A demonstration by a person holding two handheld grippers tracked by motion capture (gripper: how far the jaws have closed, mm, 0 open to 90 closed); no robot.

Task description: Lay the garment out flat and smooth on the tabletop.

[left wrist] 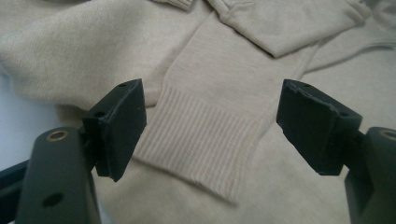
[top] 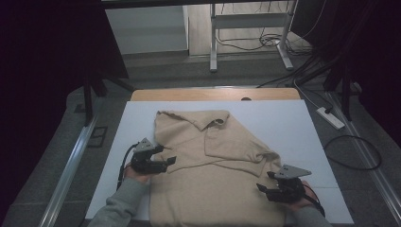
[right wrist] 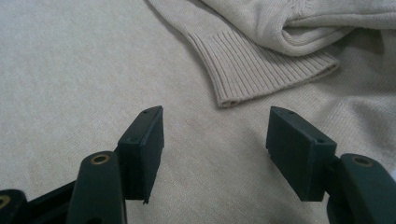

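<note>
A beige knitted sweater [top: 208, 161] lies spread on the white board [top: 283, 123], its sleeves folded across the body. My left gripper [top: 168, 154] is at the sweater's left edge with its jaws wide apart. In the left gripper view, the ribbed cuff [left wrist: 201, 144] of a sleeve lies flat on the sweater below the left gripper [left wrist: 212, 93], and neither pad touches it. My right gripper [top: 264, 180] hovers open over the lower right of the sweater. In the right gripper view, another ribbed cuff [right wrist: 261, 65] lies just beyond the right gripper [right wrist: 215, 114], with plain knit under the jaws.
The white board rests on a wooden table [top: 213, 94]. On the grey floor to the right lie a power strip [top: 331, 118] and looping cables [top: 354, 151]. A metal frame [top: 213, 42] stands behind the table, and dark curtains hang on both sides.
</note>
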